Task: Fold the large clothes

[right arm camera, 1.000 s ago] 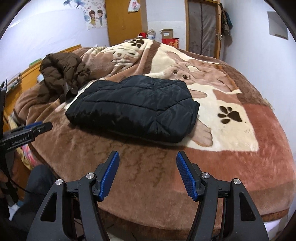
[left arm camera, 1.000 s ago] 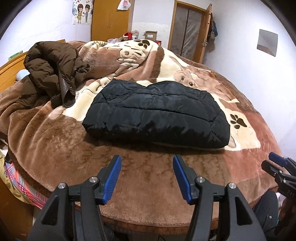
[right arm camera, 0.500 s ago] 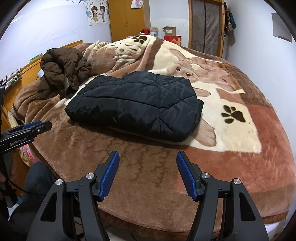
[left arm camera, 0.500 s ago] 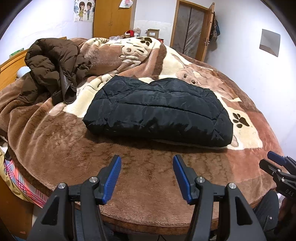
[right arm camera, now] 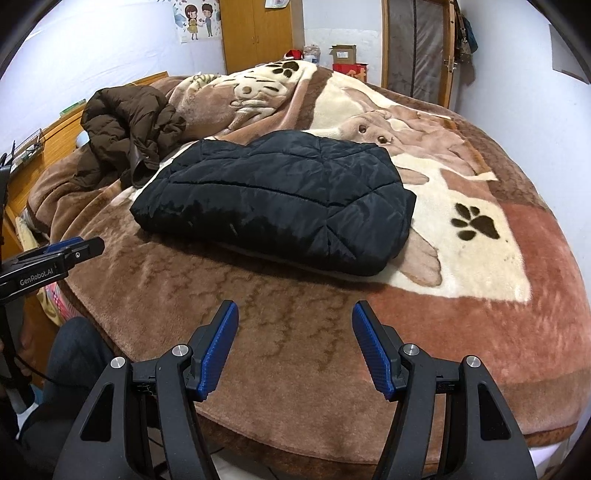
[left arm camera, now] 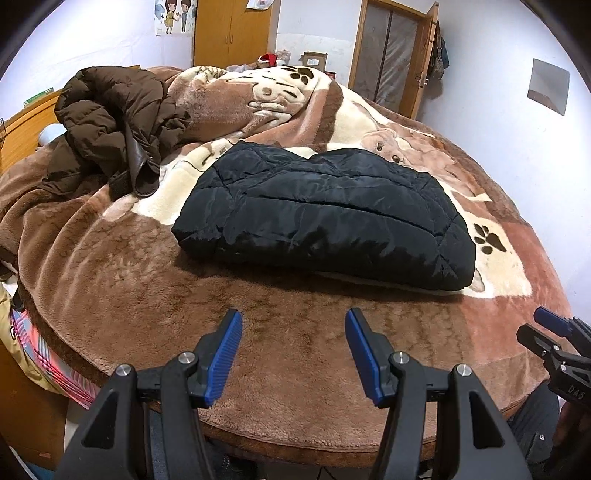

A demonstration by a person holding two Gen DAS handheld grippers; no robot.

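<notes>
A black quilted jacket [left arm camera: 325, 214] lies folded into a flat bundle on the brown plush blanket [left arm camera: 184, 295] of a bed; the right wrist view shows the same jacket [right arm camera: 280, 199]. A brown puffer coat [left arm camera: 110, 122] lies crumpled at the back left, also visible as the coat [right arm camera: 125, 125] in the right wrist view. My left gripper [left arm camera: 293, 347] hovers open over the blanket's near edge, short of the jacket, with nothing between its blue pads. My right gripper [right arm camera: 295, 343] is likewise open and empty, nearer the jacket's right end.
The blanket carries a dog and paw-print pattern [right arm camera: 476, 221]. A wooden headboard [left arm camera: 22, 125] runs along the left. A wardrobe [left arm camera: 229, 33], boxes [right arm camera: 343, 55] and a door [left arm camera: 395, 59] stand behind the bed. A person's dark trouser leg [right arm camera: 70, 354] is at the bed's near edge.
Both views have tilted slightly, so the jacket sits a little higher and closer in frame. Both grippers stay open at the same width; the clothes have not moved.
</notes>
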